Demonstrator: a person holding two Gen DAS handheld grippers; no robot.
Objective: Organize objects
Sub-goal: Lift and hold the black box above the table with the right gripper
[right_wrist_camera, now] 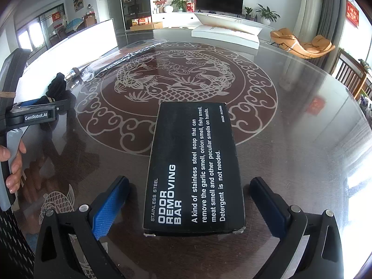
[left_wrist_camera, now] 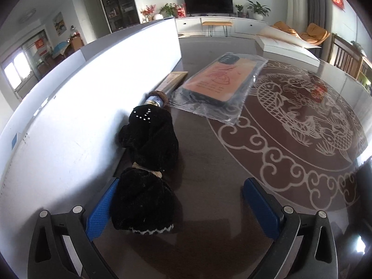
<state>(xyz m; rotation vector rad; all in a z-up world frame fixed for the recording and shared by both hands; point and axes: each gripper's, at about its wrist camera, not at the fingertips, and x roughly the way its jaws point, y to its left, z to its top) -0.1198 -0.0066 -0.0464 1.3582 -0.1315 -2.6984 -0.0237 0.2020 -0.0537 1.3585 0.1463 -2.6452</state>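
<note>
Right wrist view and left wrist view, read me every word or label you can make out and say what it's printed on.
Black box: "STAINLESS STEEL ODOR REMOVING BAR"
Same box: "A kind of stainless steel soap that can remove the garlic smell, onion smell, fishy smell, meat smell and other peculiar smells on hands. Detergent is not needed."
Same box: "MADE IN CHINA"
Left gripper body: "GenRobot.AI"
Bagged orange card: print too blurred.
Red wall hanging: unreadable.
</note>
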